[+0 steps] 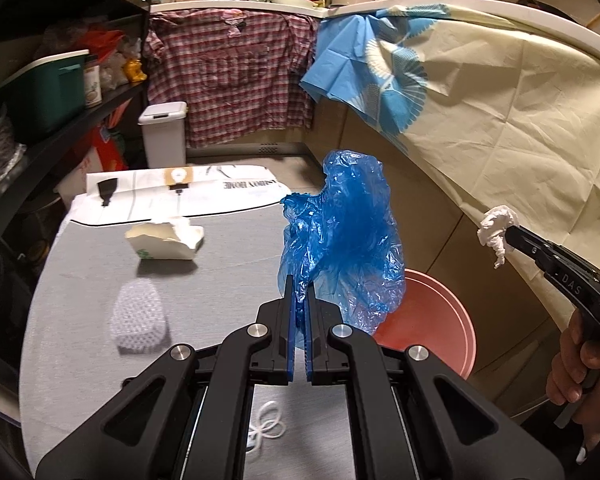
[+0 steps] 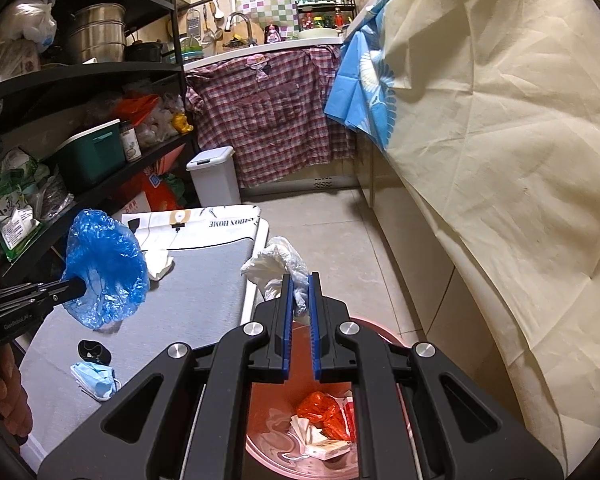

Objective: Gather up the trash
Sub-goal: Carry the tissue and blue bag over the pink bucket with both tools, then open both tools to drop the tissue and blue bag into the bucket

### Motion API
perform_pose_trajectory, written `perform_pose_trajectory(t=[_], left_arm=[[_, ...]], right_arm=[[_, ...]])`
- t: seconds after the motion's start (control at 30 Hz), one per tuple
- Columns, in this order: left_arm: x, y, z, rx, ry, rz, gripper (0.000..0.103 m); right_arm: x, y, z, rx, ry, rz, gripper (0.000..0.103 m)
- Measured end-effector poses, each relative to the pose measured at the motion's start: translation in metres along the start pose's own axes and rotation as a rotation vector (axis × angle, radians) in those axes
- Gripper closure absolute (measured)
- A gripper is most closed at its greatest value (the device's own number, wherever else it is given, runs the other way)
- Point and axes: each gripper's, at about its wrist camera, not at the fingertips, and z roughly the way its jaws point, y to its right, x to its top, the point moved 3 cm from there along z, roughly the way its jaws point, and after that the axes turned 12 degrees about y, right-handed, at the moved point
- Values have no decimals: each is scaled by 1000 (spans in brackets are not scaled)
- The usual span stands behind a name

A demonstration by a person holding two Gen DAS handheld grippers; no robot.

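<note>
Left gripper is clamped tight on a crumpled blue plastic bag, which billows up and to the right of the fingertips, its long axis roughly upright. Right gripper pinches a wad of white tissue between narrow jaws; the wad sticks out past the tips, up and to the left, above the near rim of a pink bin on the floor. Inside that bin lie an orange wrapper and some paper scraps.

Left of the bin stands a low grey-covered table. On it are a torn paper cup lying on its side, a piece of bubble wrap nearer, a blue face mask and a small black item. A printed paper bag lies flat across the far end.

Beyond the table, a white lidded bin stands before a hanging plaid shirt. Dark shelving crowds the left side; a cream cloth drapes the counter on the right.
</note>
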Motion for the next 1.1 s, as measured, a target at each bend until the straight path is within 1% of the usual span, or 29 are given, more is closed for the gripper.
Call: perform_pose_trajectory(t=[0.27, 0.57, 0.83, 0.97, 1.0, 1.03, 1.07, 1.1], left_arm=[[-8, 37, 22, -63, -30, 26, 100], [-24, 71, 54, -100, -84, 61, 100], [-36, 87, 76, -113, -134, 78, 100], [-41, 95, 86, -131, -158, 84, 100], [-41, 96, 88, -144, -162, 82, 96], [-41, 97, 89, -154, -168, 78, 92], [-41, 97, 90, -159, -168, 74, 82], [-41, 96, 88, -165, -162, 65, 77]], right_arm=[[-7, 19, 6, -48, -40, 16, 95], [-15, 33, 12, -81, -75, 20, 95], [-22, 37, 20, -101, -106, 16, 95], [-25, 39, 23, -112, -119, 18, 92], [-26, 40, 25, -120, -128, 17, 89], [-27, 41, 27, -120, -138, 19, 82], [-29, 42, 29, -120, -150, 25, 79], [-30, 43, 31, -123, -154, 27, 73]])
